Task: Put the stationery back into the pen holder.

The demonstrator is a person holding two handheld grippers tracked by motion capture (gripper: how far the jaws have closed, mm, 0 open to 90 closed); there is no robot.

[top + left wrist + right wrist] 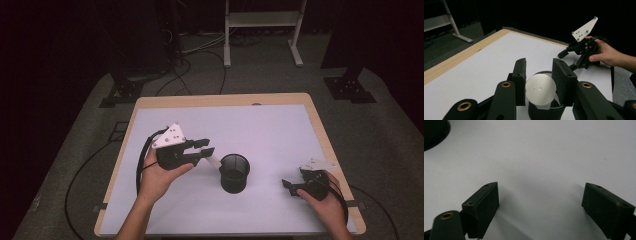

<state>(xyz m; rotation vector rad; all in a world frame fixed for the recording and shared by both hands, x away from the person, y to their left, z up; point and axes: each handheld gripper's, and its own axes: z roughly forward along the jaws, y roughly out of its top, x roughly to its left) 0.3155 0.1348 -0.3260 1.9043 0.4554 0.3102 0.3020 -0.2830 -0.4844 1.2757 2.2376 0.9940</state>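
Observation:
My left gripper [205, 148] is held above the table's left half, shut on a white cylindrical object [213, 160]. That object slants down towards a black mesh cup [234, 172] at the table's middle. In the left gripper view the white object [540, 90] appears end-on as a round face between the pads [521, 75], with the cup [544, 113] right below it. I cannot tell whether it touches the cup's rim. My right gripper [290, 187] rests low on the table at the front right. Its jaws [540, 195] stand wide open over bare white surface.
The table [220, 100] has a white top with a wooden rim. In the right gripper view the cup's edge [434, 132] shows at the upper left. A white metal stand [262, 30] and cables lie on the floor beyond the table.

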